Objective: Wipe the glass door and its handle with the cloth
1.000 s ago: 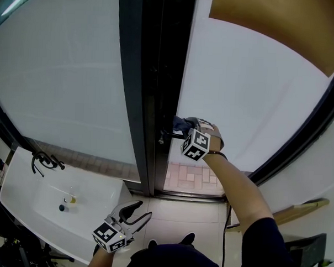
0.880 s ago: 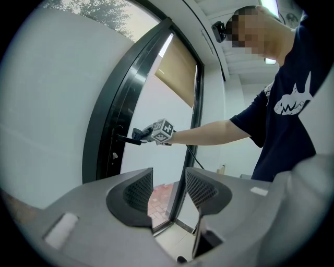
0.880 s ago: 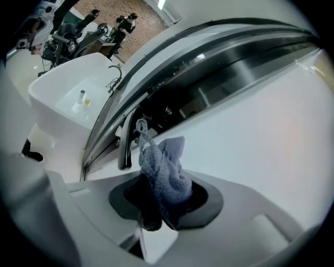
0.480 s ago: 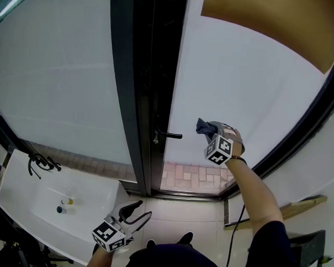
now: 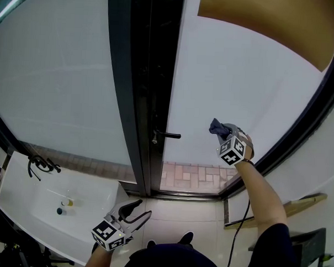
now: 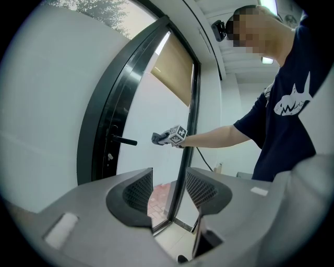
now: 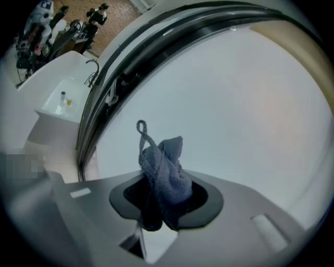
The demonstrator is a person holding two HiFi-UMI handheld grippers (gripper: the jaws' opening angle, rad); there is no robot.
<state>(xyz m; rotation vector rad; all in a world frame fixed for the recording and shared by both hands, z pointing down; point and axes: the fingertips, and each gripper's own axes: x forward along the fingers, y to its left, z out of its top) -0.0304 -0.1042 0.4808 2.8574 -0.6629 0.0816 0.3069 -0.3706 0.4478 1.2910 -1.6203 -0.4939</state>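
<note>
Blue cloth (image 7: 163,167) in right tool (image 5: 222,132), near glass door (image 5: 252,89)

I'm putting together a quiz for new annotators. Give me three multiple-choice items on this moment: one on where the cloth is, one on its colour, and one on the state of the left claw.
1. In the head view, where is the cloth relative to the door handle?
A. draped over it
B. to its right, in front of the glass door
C. to its left

2. What colour is the cloth?
A. white
B. yellow
C. blue-grey

3. How is the left claw?
A. open, with nothing between its jaws
B. shut on the cloth
C. shut on the handle

Key:
1 B: the right claw holds the cloth clear of the handle, on its right side.
2 C: the right gripper view shows blue-grey towelling.
3 A: the left gripper view shows only floor and door frame through the gap between the jaws.
</note>
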